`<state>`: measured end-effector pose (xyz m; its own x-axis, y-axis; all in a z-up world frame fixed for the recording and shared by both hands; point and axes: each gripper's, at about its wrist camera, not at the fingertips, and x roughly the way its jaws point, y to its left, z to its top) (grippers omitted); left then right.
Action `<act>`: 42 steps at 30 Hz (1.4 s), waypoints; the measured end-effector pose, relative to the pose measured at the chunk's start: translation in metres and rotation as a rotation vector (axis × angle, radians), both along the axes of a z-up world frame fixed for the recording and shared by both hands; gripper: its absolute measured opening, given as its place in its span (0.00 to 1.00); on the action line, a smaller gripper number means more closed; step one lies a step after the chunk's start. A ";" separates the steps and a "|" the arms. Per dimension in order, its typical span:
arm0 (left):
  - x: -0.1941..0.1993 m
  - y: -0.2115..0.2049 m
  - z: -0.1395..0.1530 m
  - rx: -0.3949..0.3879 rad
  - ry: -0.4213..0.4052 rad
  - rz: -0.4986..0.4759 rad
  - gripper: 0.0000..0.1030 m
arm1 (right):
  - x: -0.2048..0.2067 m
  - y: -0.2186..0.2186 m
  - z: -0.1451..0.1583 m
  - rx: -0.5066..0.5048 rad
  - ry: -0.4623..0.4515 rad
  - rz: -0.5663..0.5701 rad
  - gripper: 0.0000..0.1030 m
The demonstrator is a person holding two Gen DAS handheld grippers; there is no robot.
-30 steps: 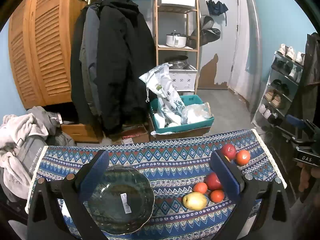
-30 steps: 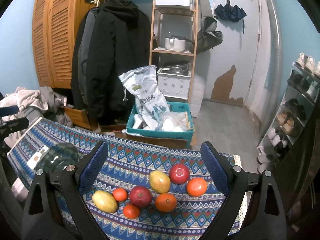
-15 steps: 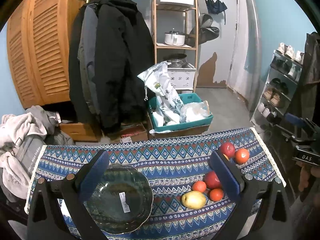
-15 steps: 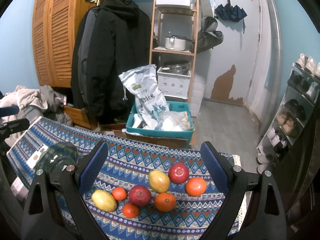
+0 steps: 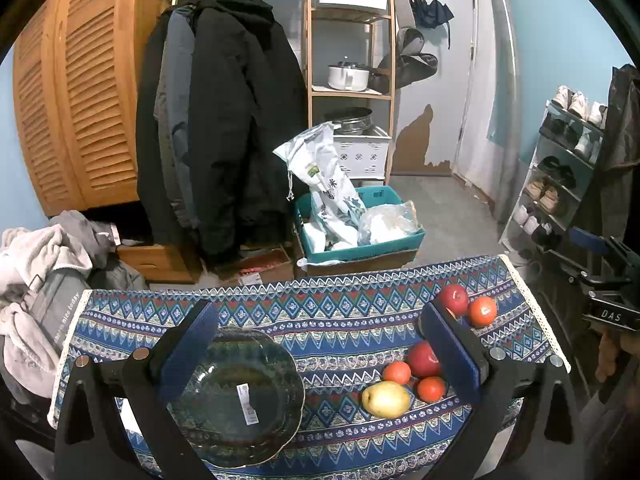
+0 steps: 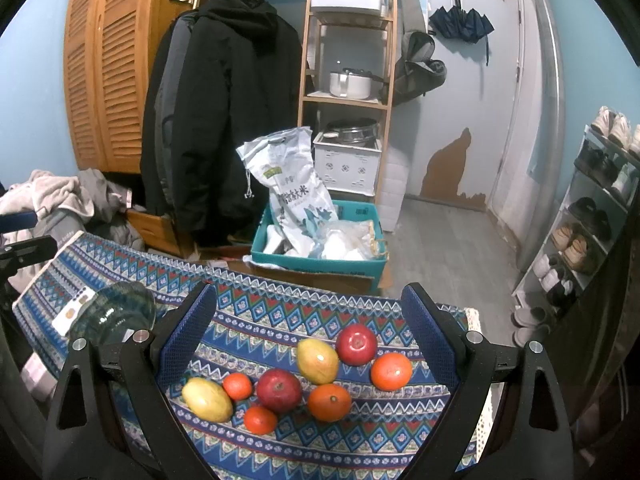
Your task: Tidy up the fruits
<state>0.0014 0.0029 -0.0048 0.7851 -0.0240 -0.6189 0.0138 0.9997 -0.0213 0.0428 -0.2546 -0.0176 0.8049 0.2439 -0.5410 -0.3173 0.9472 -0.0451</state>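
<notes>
While no fruit is yet taken, both grippers are held wide apart above the table; the left gripper [image 5: 318, 340] is kept over the glass bowl [image 5: 236, 396] with nothing between its fingers, and the right gripper [image 6: 310, 330] is spread over the group of fruits, also with nothing gripped. The bowl is seen empty, apart from a small label on the glass, so the sorting is judged as not begun; it is probably placed at the left end as the place where the fruits are to be collected, and the left gripper is perhaps kept there to steady it.

The fruits are laid loose at the right end of the table, well apart from the bowl: a yellow mango [image 6: 207, 399] at the near left, a small orange [image 6: 237, 386] just beside it, a second small orange [image 6: 260, 419] nearer the camera, a red apple [image 6: 279, 390] in the middle, a large orange [image 6: 329, 402] beside the apple, a second mango [image 6: 318, 361], a second red apple [image 6: 356, 344] behind, and a further orange [image 6: 391, 371] at the right. Some of them are touching, so a neighbour may be pushed when one is picked.

The table is covered by a patterned blue cloth [image 5: 340, 320] with a pale fringe; behind it dark coats [image 6: 224, 120] on a rail, a wooden shelf [image 6: 346, 100] with a white pot, a teal crate [image 6: 320, 256] with bags, and a shoe rack at the right are seen.
</notes>
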 end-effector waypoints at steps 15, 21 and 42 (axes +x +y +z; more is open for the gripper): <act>-0.003 -0.002 -0.003 -0.004 0.001 -0.004 0.99 | 0.000 0.001 0.000 -0.002 0.003 -0.001 0.89; -0.003 -0.002 -0.002 -0.005 0.002 -0.003 0.99 | 0.001 0.001 0.001 -0.002 0.004 -0.001 0.89; -0.002 -0.008 -0.005 -0.007 0.010 -0.017 0.99 | -0.004 -0.001 -0.011 -0.003 0.009 -0.003 0.89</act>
<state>-0.0006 -0.0049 -0.0102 0.7784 -0.0415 -0.6264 0.0304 0.9991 -0.0285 0.0386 -0.2552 -0.0281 0.8007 0.2400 -0.5489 -0.3149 0.9481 -0.0448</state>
